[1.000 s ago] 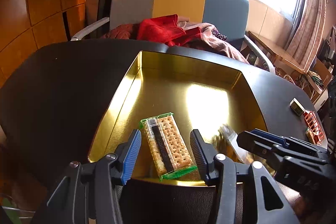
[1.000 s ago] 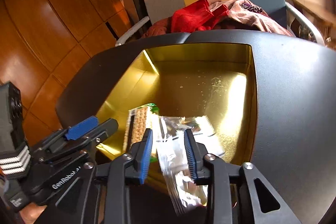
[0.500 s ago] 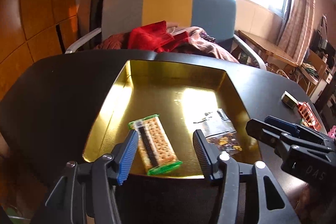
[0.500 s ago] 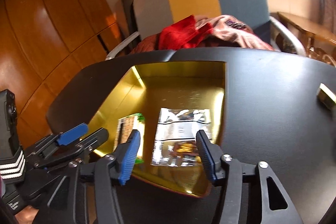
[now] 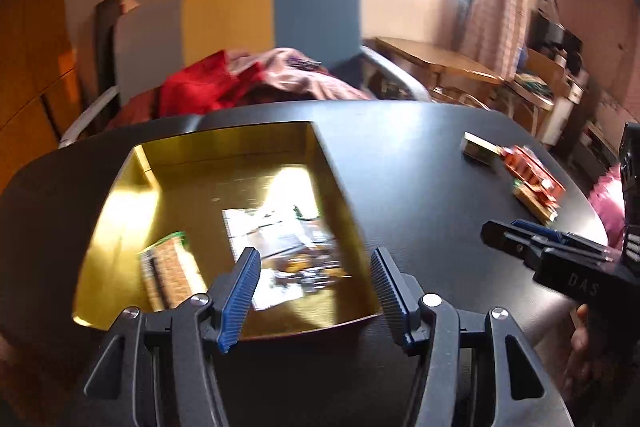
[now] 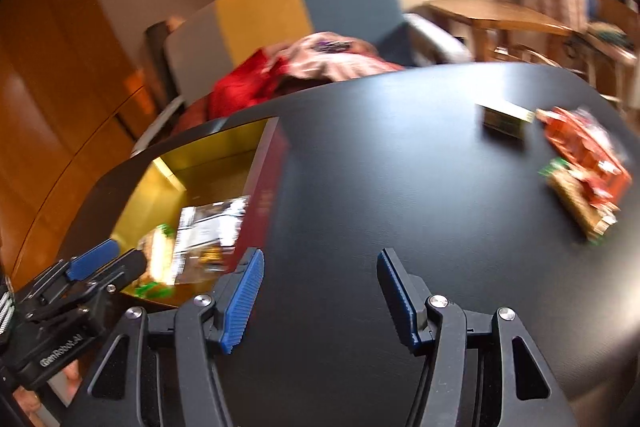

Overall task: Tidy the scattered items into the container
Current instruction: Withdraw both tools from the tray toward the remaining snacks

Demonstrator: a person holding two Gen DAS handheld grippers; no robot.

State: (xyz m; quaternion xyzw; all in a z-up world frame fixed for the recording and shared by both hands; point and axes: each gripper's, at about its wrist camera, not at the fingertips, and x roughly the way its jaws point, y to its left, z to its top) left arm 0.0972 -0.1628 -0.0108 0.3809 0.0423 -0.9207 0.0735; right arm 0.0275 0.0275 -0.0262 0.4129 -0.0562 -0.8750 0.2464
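Right gripper (image 6: 320,295): jaws open, empty, over bare table (image 6: 380,187). Left gripper (image 5: 316,295): likewise, at gold tray (image 5: 120,219). Remaining snack packets (image 6: 584,171): far right, long axis near-to-far; right gripper nearer.

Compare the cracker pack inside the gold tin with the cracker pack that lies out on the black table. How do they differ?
The cracker pack in the gold tin lies alone on the tin's floor, beside a silver pouch. The cracker pack on the table is outside the tin, partly covered by a red packet. The first is already tidied, the second not yet. Both show tan crackers in a clear wrapper with green ends.
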